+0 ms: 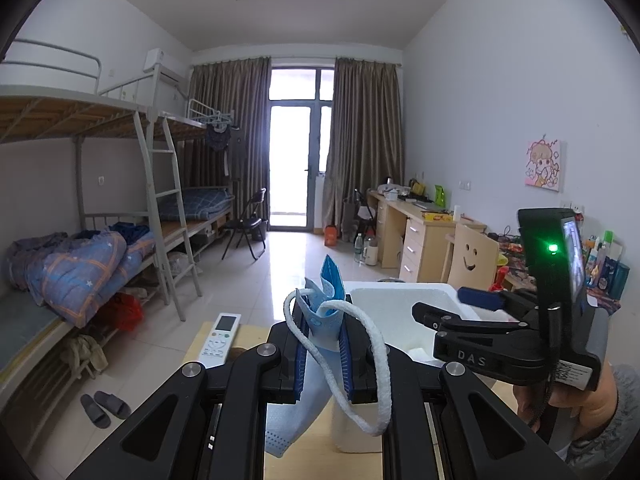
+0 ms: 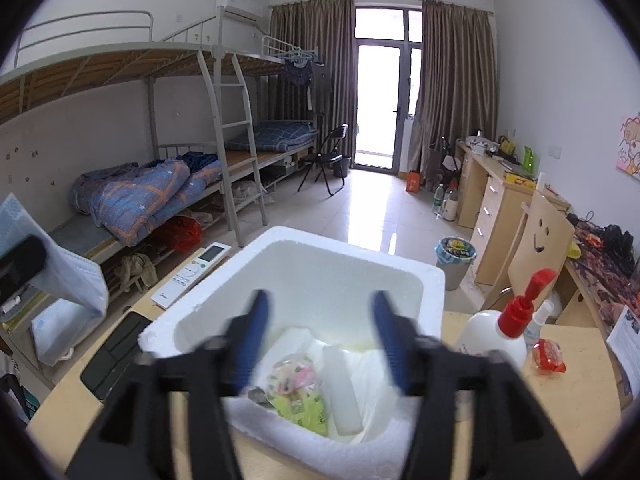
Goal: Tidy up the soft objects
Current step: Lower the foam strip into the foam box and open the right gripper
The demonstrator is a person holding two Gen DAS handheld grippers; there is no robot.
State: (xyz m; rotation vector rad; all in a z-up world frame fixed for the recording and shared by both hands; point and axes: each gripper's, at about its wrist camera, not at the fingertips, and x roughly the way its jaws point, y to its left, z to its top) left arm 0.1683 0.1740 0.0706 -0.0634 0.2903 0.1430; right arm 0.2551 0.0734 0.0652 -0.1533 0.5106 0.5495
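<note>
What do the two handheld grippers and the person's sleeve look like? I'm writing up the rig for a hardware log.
Both grippers, left and right, have black frames with blue finger pads. In the left view, the right one bears white "DAS" lettering, a green light, a small screen and a black cable. The sleeve is grey.

A white remote control (image 2: 192,274) lies beside a dark tablet (image 2: 114,354) on the wooden table (image 2: 576,400).

Dormitory room: bunk beds (image 1: 100,128), desks (image 1: 416,228).
</note>
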